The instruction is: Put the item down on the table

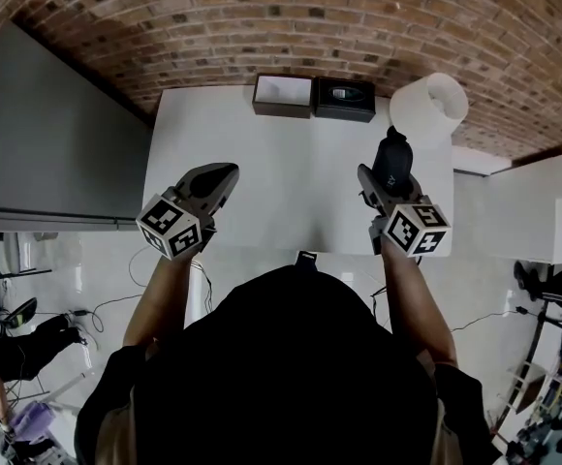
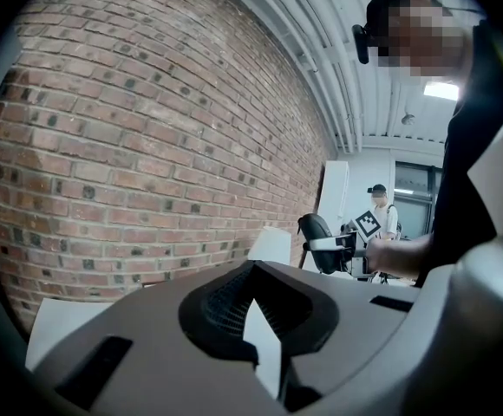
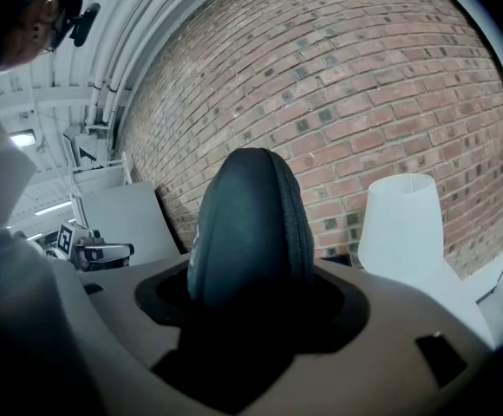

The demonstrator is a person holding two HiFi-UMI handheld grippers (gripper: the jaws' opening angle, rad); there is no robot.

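My right gripper (image 1: 390, 174) is shut on a dark zipped case (image 1: 394, 153), held upright above the right part of the white table (image 1: 291, 177). In the right gripper view the case (image 3: 247, 224) stands tall between the jaws and hides the pads. My left gripper (image 1: 219, 178) hovers over the table's left part; its jaws are drawn together to a thin slit with nothing in them. In the left gripper view, the left gripper (image 2: 256, 319) points toward the brick wall, and the case (image 2: 316, 232) shows to the right.
Two small boxes, one white inside (image 1: 282, 95) and one black (image 1: 345, 99), sit at the table's far edge. A white lampshade (image 1: 429, 107) stands at the far right corner. A grey panel (image 1: 48, 143) flanks the table's left. A person (image 2: 379, 211) stands far off.
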